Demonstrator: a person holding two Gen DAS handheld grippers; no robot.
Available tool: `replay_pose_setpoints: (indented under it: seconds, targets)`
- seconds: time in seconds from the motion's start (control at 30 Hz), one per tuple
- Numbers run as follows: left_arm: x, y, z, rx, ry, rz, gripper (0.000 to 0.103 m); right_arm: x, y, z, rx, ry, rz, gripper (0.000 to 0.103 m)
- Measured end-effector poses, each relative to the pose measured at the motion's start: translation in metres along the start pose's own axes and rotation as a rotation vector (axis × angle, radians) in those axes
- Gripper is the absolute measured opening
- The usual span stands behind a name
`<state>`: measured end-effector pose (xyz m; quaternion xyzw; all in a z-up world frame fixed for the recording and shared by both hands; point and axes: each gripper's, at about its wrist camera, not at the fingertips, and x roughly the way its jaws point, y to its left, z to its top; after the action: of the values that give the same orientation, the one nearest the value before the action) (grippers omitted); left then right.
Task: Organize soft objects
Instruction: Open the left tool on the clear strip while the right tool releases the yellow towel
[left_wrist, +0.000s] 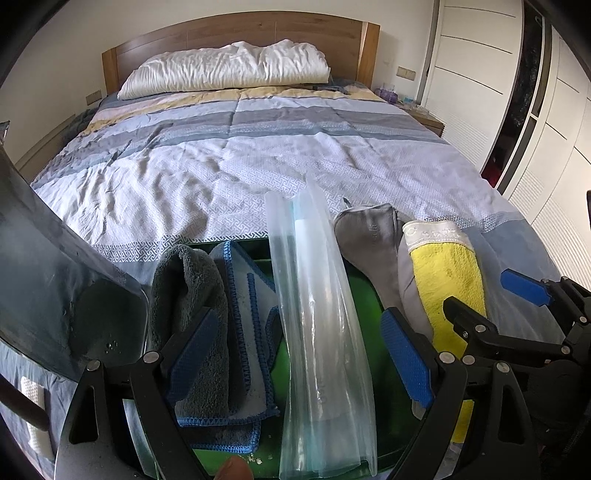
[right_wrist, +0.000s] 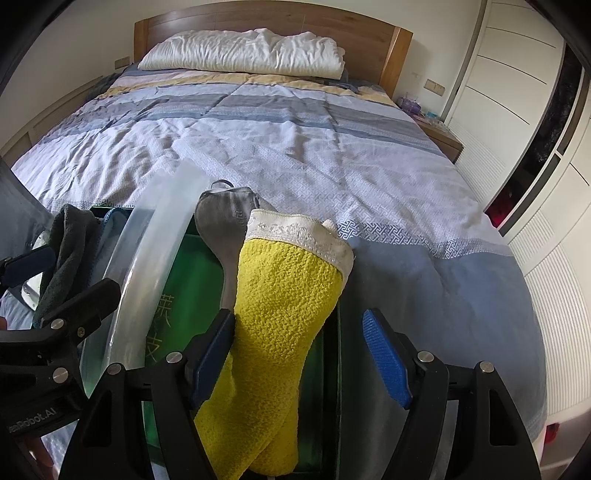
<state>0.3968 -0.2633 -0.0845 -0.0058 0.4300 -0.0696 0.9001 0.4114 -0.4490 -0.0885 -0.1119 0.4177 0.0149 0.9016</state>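
Note:
A green box sits at the near edge of the bed and holds soft items. A dark grey towel and a blue-edged cloth lie at its left. A clear plastic bag lies across the middle. A grey sock and a yellow sock with a white cuff hang over the right side. My left gripper is open above the box, straddling the bag. My right gripper is open around the yellow sock, its left finger touching it.
The striped quilt covers the bed, with a white pillow at the wooden headboard. A dark lid stands at the left of the box. White wardrobe doors and a nightstand are on the right.

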Motion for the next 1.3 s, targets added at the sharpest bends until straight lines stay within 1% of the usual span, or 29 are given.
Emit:
replay_pose_setpoints:
  seconds: [0.33, 0.47, 0.8, 0.9, 1.17, 1.27, 1.3]
  targets:
    - [-0.004, 0.000, -0.001, 0.000, -0.010, 0.006, 0.086, -0.001, 0.005, 0.001, -0.019, -0.012, -0.024, 0.073]
    - [-0.005, 0.000, 0.000, -0.002, -0.013, 0.003, 0.090, -0.002, 0.005, 0.002, -0.019, -0.018, -0.038, 0.073]
    - [-0.009, -0.001, -0.001, 0.012, -0.017, 0.007, 0.090, -0.005, 0.008, 0.001, -0.027, -0.031, -0.073, 0.074]
    - [-0.010, -0.001, -0.001, 0.007, -0.013, 0.002, 0.090, -0.006, 0.008, 0.001, -0.029, -0.034, -0.084, 0.078]
    - [-0.012, -0.001, -0.001, 0.001, -0.011, -0.005, 0.090, -0.010, 0.007, 0.002, -0.029, -0.042, -0.105, 0.083]
    - [-0.012, -0.001, -0.001, -0.001, -0.011, -0.006, 0.090, -0.011, 0.006, 0.002, -0.021, -0.042, -0.116, 0.090]
    - [-0.013, 0.000, -0.001, -0.001, -0.009, -0.006, 0.090, -0.011, 0.005, 0.002, -0.018, -0.043, -0.117, 0.095]
